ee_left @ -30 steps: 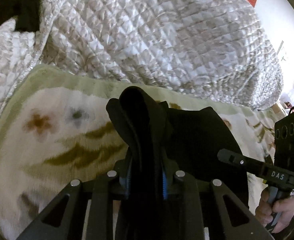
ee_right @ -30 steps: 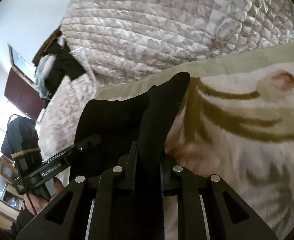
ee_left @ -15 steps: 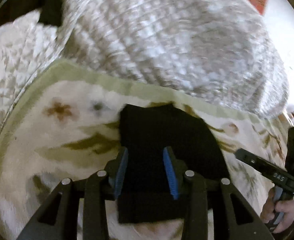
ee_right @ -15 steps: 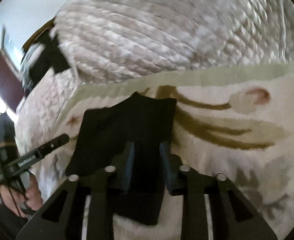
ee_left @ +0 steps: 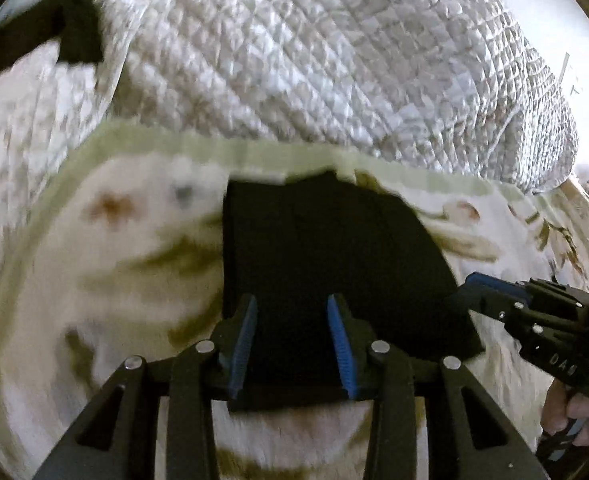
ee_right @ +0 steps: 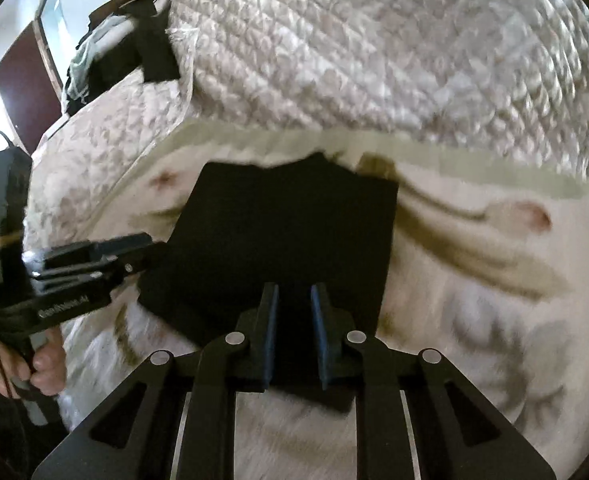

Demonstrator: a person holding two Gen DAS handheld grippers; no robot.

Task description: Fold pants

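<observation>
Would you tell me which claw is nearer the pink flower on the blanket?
Right. The right claw is open over the right part of the pants, toward the pink flower; the left claw is open over their left part, farther off.

the black pants lie folded in a flat, nearly square packet on the cream blanket with olive flower print. the left gripper is at the near edge of the packet, its blue-padded fingers apart, with only the dark cloth seen between them. the right gripper comes in from the right and its tip is at the right edge of the pants. behind, far, a big quilted white cover rises.
</observation>
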